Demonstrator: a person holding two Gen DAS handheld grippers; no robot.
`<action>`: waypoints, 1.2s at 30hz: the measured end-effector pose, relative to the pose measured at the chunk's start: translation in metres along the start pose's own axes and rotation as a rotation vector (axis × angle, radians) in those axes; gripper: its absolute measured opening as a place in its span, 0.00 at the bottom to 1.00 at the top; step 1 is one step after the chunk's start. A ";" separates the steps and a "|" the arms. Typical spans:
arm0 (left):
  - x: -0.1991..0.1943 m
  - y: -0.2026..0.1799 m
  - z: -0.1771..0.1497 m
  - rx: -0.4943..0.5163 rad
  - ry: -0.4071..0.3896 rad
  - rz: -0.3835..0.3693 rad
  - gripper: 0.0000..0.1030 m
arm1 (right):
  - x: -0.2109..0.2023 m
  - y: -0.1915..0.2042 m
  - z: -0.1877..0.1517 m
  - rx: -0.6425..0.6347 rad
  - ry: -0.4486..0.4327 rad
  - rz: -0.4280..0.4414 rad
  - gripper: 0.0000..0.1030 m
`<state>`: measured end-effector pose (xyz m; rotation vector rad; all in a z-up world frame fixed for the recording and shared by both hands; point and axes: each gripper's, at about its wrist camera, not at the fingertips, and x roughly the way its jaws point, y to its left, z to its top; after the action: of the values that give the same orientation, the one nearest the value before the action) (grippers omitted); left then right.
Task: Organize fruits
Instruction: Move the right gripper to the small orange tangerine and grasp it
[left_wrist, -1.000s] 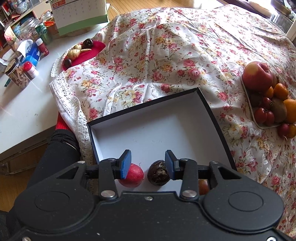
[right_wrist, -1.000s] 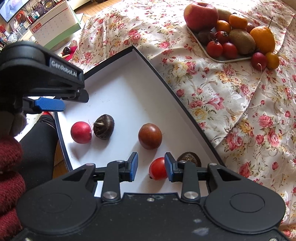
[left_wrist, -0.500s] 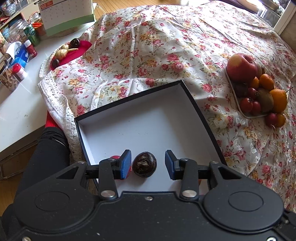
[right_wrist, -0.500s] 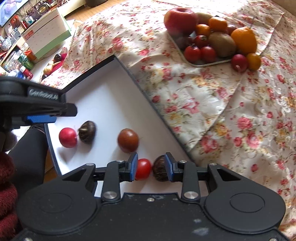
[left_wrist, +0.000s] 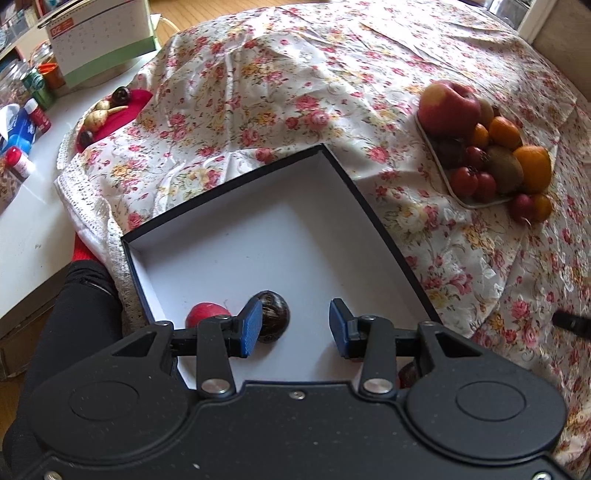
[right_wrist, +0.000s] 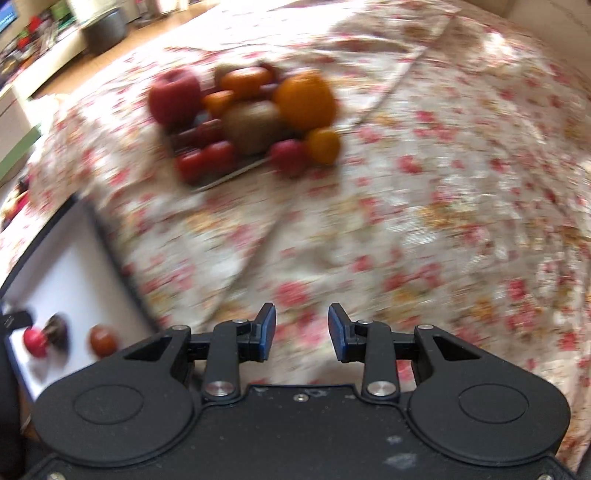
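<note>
A black box with a white floor (left_wrist: 273, 221) lies on the flowered cloth. In it a red fruit (left_wrist: 205, 314) and a dark brown fruit (left_wrist: 275, 314) sit by my left gripper (left_wrist: 295, 325), which is open and empty above the box's near end. The right wrist view is blurred: my right gripper (right_wrist: 301, 332) is open and empty over the cloth, right of the box (right_wrist: 70, 258), which holds the red fruit (right_wrist: 35, 341), the dark fruit (right_wrist: 57, 328) and a brown fruit (right_wrist: 103, 339). A tray of fruit (left_wrist: 484, 147) stands far right, also in the right wrist view (right_wrist: 243, 118).
The flowered cloth (left_wrist: 295, 81) covers the table. At far left a red mat with small items (left_wrist: 110, 114), bottles (left_wrist: 26, 122) and a desk calendar (left_wrist: 99, 40) stand on a white surface. A person's dark-clothed leg (left_wrist: 81, 310) is beside the box.
My right gripper has swung right, out of the box and over the cloth toward the fruit tray. My left gripper has shifted right, so the dark fruit sits by its left finger.
</note>
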<state>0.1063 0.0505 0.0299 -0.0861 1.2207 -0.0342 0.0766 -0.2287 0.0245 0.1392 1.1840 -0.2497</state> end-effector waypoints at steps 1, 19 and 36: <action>0.000 -0.004 -0.001 0.013 0.001 -0.003 0.47 | 0.003 -0.008 0.005 0.016 0.000 -0.010 0.34; 0.000 -0.038 -0.013 0.149 -0.013 -0.035 0.47 | 0.038 -0.028 0.091 0.117 -0.104 0.037 0.34; -0.013 -0.041 -0.014 0.114 -0.025 -0.111 0.47 | 0.063 -0.009 0.118 0.067 -0.131 0.058 0.34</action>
<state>0.0895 0.0098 0.0403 -0.0547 1.1861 -0.1990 0.2023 -0.2735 0.0103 0.2130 1.0409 -0.2439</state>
